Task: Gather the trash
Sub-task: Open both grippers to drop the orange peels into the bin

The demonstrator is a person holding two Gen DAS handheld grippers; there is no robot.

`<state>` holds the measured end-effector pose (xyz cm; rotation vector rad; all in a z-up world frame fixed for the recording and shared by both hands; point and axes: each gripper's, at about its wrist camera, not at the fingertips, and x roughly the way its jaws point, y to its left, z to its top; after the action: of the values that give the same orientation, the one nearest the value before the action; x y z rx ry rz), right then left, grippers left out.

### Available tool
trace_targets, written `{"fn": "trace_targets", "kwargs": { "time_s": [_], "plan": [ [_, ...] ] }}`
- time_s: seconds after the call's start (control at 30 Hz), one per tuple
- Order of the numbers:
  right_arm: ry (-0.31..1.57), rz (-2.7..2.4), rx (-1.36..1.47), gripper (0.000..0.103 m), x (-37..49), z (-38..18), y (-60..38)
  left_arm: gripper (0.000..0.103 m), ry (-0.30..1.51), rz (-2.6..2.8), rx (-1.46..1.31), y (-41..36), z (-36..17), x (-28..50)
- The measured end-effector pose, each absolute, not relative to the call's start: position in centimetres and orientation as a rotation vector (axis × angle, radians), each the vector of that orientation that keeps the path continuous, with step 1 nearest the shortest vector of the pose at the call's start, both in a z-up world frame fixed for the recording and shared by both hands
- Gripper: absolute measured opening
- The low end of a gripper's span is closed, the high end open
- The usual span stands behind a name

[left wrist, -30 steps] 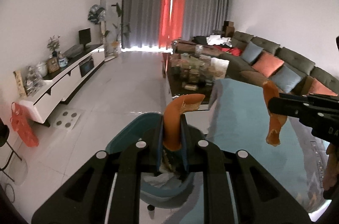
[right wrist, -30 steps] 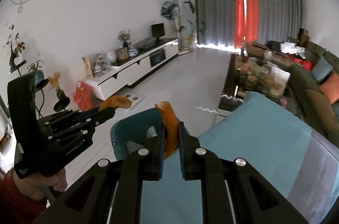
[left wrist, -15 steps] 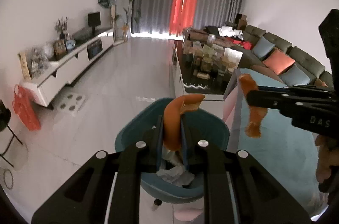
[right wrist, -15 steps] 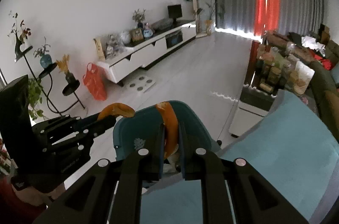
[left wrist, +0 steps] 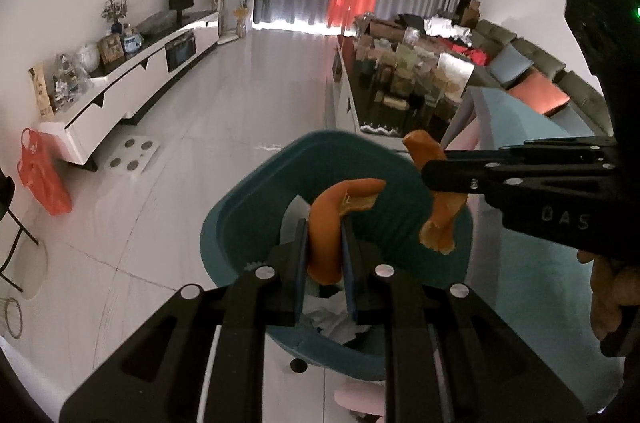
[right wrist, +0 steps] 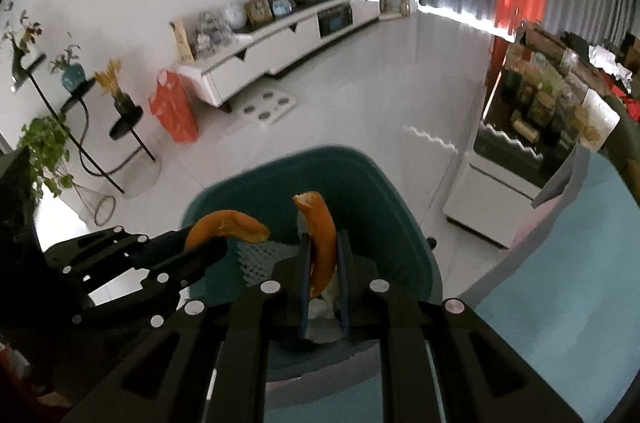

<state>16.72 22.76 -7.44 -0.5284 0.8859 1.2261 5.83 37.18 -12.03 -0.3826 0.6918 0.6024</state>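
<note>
My left gripper [left wrist: 324,235] is shut on a curved orange peel [left wrist: 326,223] right over the mouth of a teal trash bin [left wrist: 240,219]. Coming in from the right, my right gripper [left wrist: 434,177] is shut on a second orange peel [left wrist: 442,219], also above the bin. In the right wrist view that gripper [right wrist: 323,251] pinches its peel [right wrist: 320,235] over the bin [right wrist: 384,199], with the left gripper [right wrist: 212,247] and its peel [right wrist: 226,223] at the left. White crumpled paper [left wrist: 332,319] lies inside the bin.
A teal-covered table [left wrist: 540,303] lies to the right of the bin. A dark coffee table [left wrist: 400,95] crowded with jars stands beyond it, a sofa [left wrist: 540,83] at the far right. A white TV cabinet [left wrist: 132,79], an orange bag [left wrist: 42,179] and plant stands [right wrist: 80,127] line the left wall.
Both grippers have come down and closer to the bin with their peels still held. The right gripper swung left from over the table until it hangs over the bin's mouth.
</note>
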Motion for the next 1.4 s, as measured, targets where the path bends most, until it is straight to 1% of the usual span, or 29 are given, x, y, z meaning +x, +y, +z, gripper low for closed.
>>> {"fn": "trace_targets", "kwargs": {
  "time_s": [0.13, 0.33, 0.4, 0.43, 0.47, 0.53, 0.6, 0.67, 0.7, 0.77, 0.87, 0.93, 0.97, 1.0, 1.03, 1.07, 1.1, 1.13, 1.17, 1.2, 1.27, 1.4],
  "plan": [
    [0.922, 1.211, -0.567, 0.011, 16.6, -8.8, 23.9, 0.016, 0.722, 0.602, -0.394, 37.9, -14.0, 6.7],
    [0.944, 1.197, -0.59, 0.012, 16.7, -9.2, 24.7, 0.017, 0.746, 0.603, -0.41, 38.9, -15.8, 7.7],
    [0.948, 1.198, -0.593, 0.015, 16.8, -9.4, 24.6, 0.017, 0.758, 0.604, -0.413, 39.2, -16.4, 8.1],
    [0.951, 1.201, -0.594, 0.02, 16.8, -9.4, 24.6, 0.018, 0.757, 0.603, -0.412, 39.3, -16.6, 8.1],
    [0.948, 1.2, -0.594, 0.026, 17.1, -9.3, 24.6, 0.018, 0.757, 0.607, -0.408, 39.4, -16.7, 8.3],
    [0.934, 1.199, -0.585, 0.026, 17.2, -9.2, 24.5, 0.018, 0.759, 0.606, -0.404, 39.4, -16.9, 8.4],
    [0.929, 1.198, -0.572, 0.026, 17.4, -9.0, 24.4, 0.021, 0.766, 0.613, -0.398, 39.5, -17.3, 8.6],
    [0.917, 1.199, -0.549, 0.027, 17.8, -8.6, 23.9, 0.038, 0.753, 0.612, -0.407, 39.4, -17.2, 8.4],
    [0.91, 1.199, -0.539, 0.028, 17.7, -8.3, 23.7, 0.041, 0.746, 0.62, -0.398, 39.3, -17.0, 8.3],
    [0.887, 1.193, -0.52, 0.031, 17.8, -7.6, 23.2, 0.051, 0.728, 0.626, -0.393, 38.9, -16.3, 8.1],
    [0.858, 1.187, -0.492, 0.038, 18.2, -6.5, 22.2, 0.058, 0.698, 0.636, -0.381, 38.6, -15.1, 7.6],
    [0.835, 1.18, -0.472, 0.04, 18.4, -5.6, 21.4, 0.067, 0.674, 0.643, -0.368, 38.3, -14.3, 7.5],
    [0.825, 1.175, -0.466, 0.043, 18.6, -5.3, 21.1, 0.069, 0.665, 0.645, -0.361, 38.1, -13.8, 7.3],
    [0.813, 1.168, -0.455, 0.048, 18.8, -4.9, 20.6, 0.075, 0.654, 0.648, -0.354, 37.9, -13.3, 7.0],
    [0.8, 1.162, -0.444, 0.051, 18.9, -4.5, 20.1, 0.082, 0.641, 0.657, -0.348, 37.7, -12.8, 6.9],
    [0.785, 1.154, -0.435, 0.056, 19.1, -4.2, 19.5, 0.084, 0.633, 0.661, -0.346, 37.6, -12.3, 6.6],
    [0.767, 1.143, -0.433, 0.058, 19.1, -3.8, 19.1, 0.086, 0.621, 0.665, -0.344, 37.3, -11.6, 6.4],
    [0.755, 1.138, -0.432, 0.059, 19.2, -3.6, 18.8, 0.09, 0.607, 0.668, -0.342, 37.1, -11.1, 6.1],
    [0.737, 1.129, -0.428, 0.061, 19.3, -3.3, 18.2, 0.091, 0.589, 0.673, -0.337, 36.8, -10.4, 5.7],
    [0.725, 1.121, -0.423, 0.068, 19.4, -3.1, 17.6, 0.093, 0.577, 0.676, -0.333, 36.6, -9.8, 5.3],
    [0.688, 1.098, -0.41, 0.075, 19.6, -2.5, 16.3, 0.097, 0.542, 0.674, -0.327, 35.9, -8.3, 4.9],
    [0.631, 1.049, -0.375, 0.084, 20.2, -1.5, 13.2, 0.097, 0.492, 0.656, -0.295, 33.7, -5.6, 4.5]
  ]
}}
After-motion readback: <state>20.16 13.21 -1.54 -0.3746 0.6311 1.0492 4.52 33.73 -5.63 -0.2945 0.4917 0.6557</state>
